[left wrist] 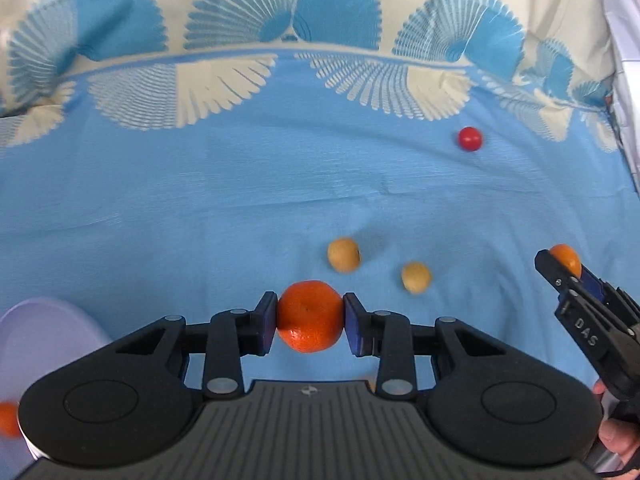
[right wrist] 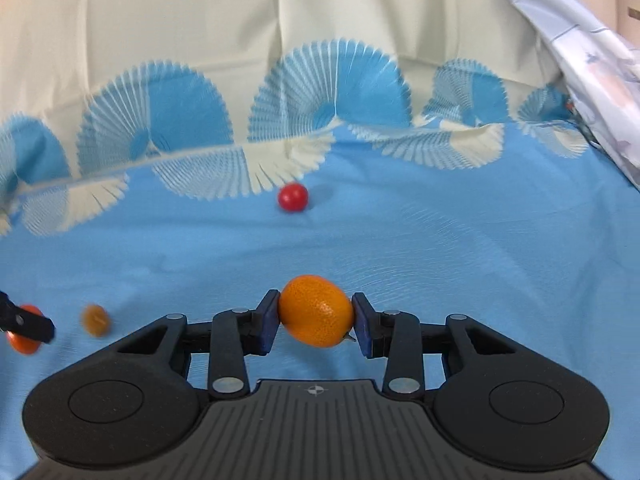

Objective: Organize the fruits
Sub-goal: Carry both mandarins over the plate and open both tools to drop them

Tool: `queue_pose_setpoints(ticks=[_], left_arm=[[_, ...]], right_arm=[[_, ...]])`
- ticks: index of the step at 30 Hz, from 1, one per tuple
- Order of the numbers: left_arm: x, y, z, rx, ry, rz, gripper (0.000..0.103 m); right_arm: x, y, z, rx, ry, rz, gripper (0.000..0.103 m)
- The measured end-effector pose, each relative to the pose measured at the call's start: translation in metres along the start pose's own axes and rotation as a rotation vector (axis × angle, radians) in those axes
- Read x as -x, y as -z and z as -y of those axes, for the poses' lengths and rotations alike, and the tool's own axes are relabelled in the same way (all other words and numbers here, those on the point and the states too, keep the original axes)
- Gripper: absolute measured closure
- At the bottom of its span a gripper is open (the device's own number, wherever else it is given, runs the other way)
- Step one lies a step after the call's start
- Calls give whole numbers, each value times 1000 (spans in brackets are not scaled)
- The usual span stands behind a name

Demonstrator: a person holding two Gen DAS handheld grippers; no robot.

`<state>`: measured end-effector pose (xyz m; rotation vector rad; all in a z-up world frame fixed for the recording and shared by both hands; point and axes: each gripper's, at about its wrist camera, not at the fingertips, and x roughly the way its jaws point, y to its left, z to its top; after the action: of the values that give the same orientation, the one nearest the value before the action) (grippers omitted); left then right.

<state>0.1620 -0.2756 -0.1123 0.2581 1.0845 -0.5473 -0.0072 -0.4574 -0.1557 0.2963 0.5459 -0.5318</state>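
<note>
My left gripper (left wrist: pixel 310 322) is shut on an orange mandarin (left wrist: pixel 310 308), its blue pads pressing both sides, just above the blue cloth. In the right wrist view my right gripper (right wrist: pixel 316 316) is likewise shut on a second mandarin (right wrist: pixel 314 304), which sits tilted between the pads. The right gripper (left wrist: pixel 570 270) with its mandarin (left wrist: pixel 566 256) also shows at the right edge of the left wrist view. Two small yellow fruits (left wrist: pixel 343 255) (left wrist: pixel 416 277) lie on the cloth just beyond my left gripper. Farther back lies a small red fruit (left wrist: pixel 470 139) (right wrist: pixel 293 197).
A lavender bowl (left wrist: pixel 48 328) stands at the lower left, with an orange fruit (left wrist: pixel 8 420) at the picture's edge beside it. The blue cloth (left wrist: pixel 240 200) rises into a patterned cream backdrop behind. A pale printed sheet (right wrist: pixel 592 80) hangs at the right. A hand (left wrist: pixel 616 440) holds the right gripper.
</note>
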Motion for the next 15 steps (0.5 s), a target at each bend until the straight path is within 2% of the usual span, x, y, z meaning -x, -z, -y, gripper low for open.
queue_pose_setpoints(ticks=[3, 6, 11, 15], left_arm=[[40, 21, -13, 22, -13, 8, 64], [84, 47, -26, 37, -60, 27, 64], [159, 98, -52, 45, -117, 79, 64], [204, 137, -74, 57, -147, 102, 64]], right_arm=[[45, 1, -13, 7, -32, 30, 63], [92, 5, -32, 11, -84, 42, 63], [165, 19, -75, 17, -230, 19, 63], [215, 32, -114, 64, -337, 1, 63]])
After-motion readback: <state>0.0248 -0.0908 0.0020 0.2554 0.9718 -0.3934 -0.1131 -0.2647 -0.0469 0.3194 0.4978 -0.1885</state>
